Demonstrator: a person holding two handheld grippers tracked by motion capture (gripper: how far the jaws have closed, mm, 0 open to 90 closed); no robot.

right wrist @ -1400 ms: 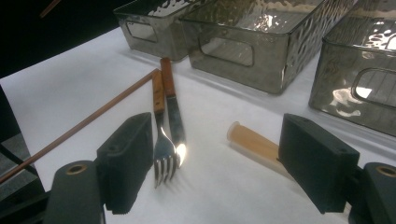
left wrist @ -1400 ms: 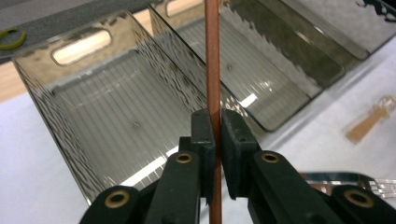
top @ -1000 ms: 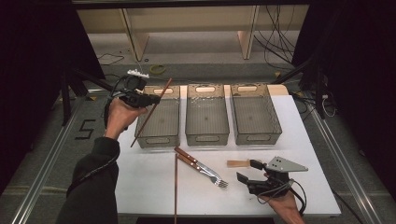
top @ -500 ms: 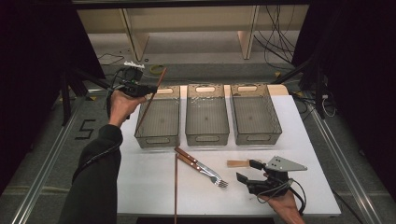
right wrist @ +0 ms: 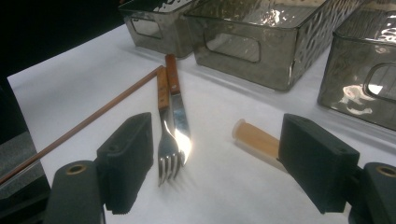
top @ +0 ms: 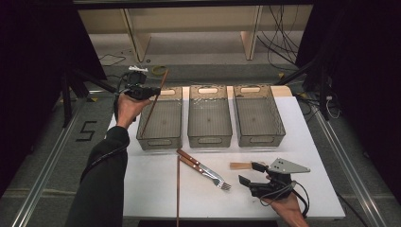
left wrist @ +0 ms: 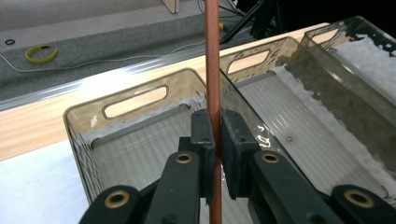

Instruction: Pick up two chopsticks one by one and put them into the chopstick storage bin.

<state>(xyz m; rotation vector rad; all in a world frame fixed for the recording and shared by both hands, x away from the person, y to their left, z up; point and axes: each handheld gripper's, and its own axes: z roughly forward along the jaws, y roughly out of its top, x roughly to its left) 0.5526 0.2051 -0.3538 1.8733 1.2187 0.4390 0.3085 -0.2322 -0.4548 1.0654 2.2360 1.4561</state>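
you hold a brown chopstick [top: 152, 102] clenched between the jaws of your left gripper [top: 150, 91], at the upper left of the high view, slanting down over the leftmost bin [top: 161, 124]. in the left gripper view the stick [left wrist: 213, 70] runs straight up the middle of the frame, pinched by both pads, with the bin's rear handle slot behind it. this looks like the drop-off step of sorting cutlery into the bins: the stick seems poised above the bin and not yet let go.

the next move, as i judge it, calls for lowering the stick until its length fits inside the bin walls, then releasing. mind the bin's far rim and the wall it shares with the middle bin [top: 210, 118]; a slanted stick could catch a rim or end up propped against it.

your right gripper [top: 252, 173] rests at the lower right of the high view, jaws wide and holding nothing. in its own view a fork [right wrist: 163, 121] and knife [right wrist: 176, 102] lie between the jaws, a pale wooden piece [right wrist: 256, 138] near the right jaw, and a second chopstick [right wrist: 84, 122] to the left. open white table [top: 142, 189] surrounds them.
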